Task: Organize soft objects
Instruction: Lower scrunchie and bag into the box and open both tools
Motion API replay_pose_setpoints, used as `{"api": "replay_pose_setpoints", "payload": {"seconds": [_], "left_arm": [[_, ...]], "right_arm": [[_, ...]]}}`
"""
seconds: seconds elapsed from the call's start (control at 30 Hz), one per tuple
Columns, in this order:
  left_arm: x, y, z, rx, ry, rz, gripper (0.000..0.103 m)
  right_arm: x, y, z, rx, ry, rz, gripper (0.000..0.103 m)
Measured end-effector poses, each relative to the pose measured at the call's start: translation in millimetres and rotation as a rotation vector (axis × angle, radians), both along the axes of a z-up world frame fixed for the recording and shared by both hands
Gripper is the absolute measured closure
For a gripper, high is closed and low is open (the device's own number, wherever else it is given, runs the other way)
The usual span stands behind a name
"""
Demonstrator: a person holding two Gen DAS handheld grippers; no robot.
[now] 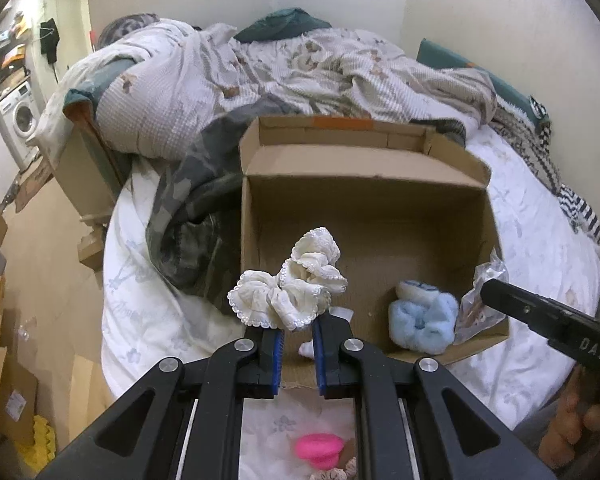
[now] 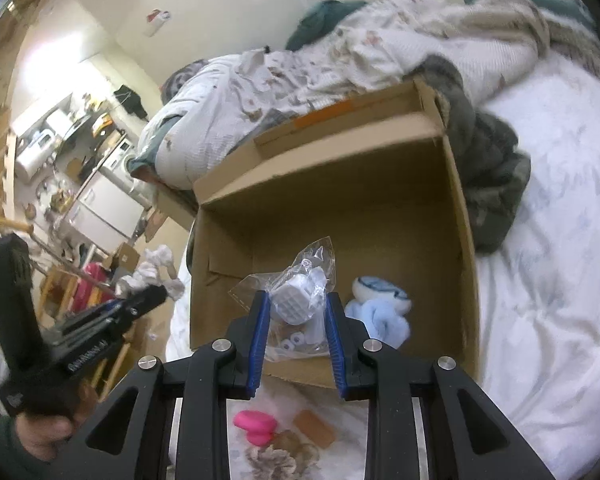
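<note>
An open cardboard box point(image 1: 364, 200) point(image 2: 340, 184) sits on a white bed. My left gripper point(image 1: 297, 330) is shut on a cream lace scrunchie point(image 1: 296, 280) and holds it over the box's near left side; it also shows in the right wrist view point(image 2: 156, 270). My right gripper point(image 2: 296, 308) is shut on a clear plastic bag of white items point(image 2: 298, 300) over the box's near edge; the bag also shows in the left wrist view point(image 1: 480, 296). A light blue fluffy scrunchie point(image 1: 422, 316) point(image 2: 380, 312) lies inside the box.
A pink object point(image 1: 318, 450) point(image 2: 256, 424), a tan pad point(image 2: 314, 432) and a beige lace scrunchie point(image 2: 276, 460) lie on the bed before the box. A crumpled duvet point(image 1: 260, 68) and grey blanket point(image 1: 188, 208) lie behind and left. The bed's left edge drops to the floor.
</note>
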State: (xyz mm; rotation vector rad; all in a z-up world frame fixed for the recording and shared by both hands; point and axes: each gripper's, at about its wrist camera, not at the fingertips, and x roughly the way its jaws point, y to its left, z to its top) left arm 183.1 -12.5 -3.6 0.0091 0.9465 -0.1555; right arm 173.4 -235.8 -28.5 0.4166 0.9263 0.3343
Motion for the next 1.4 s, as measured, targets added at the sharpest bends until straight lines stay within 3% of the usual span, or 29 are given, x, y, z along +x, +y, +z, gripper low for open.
{"api": "replay_pose_setpoints", "payload": {"seconds": [0.23,0.73,1.2,1.4], "left_arm": [[5.5,-2.0,-33.0,-0.034,0.059,0.019,0.091],[19.3,-15.3,-64.1,0.026,0.127,0.015,0.091],[22.1,-20.0,-70.7,0.007,0.158,-0.002,0.091],[22.8,-18.0,-70.7,0.020,0.169,0.012,0.085]], "right_arm": [[8.4,7.1,-22.0,-0.035,0.076,0.003,0.074],[26.7,13.4,-45.5,-0.042,0.163,0.018,0.074],[34.6,13.1,-50.2,-0.036,0.173,0.021,0.073],[33.3,10.1,-49.3,-0.025,0.161,0.010,0.073]]}}
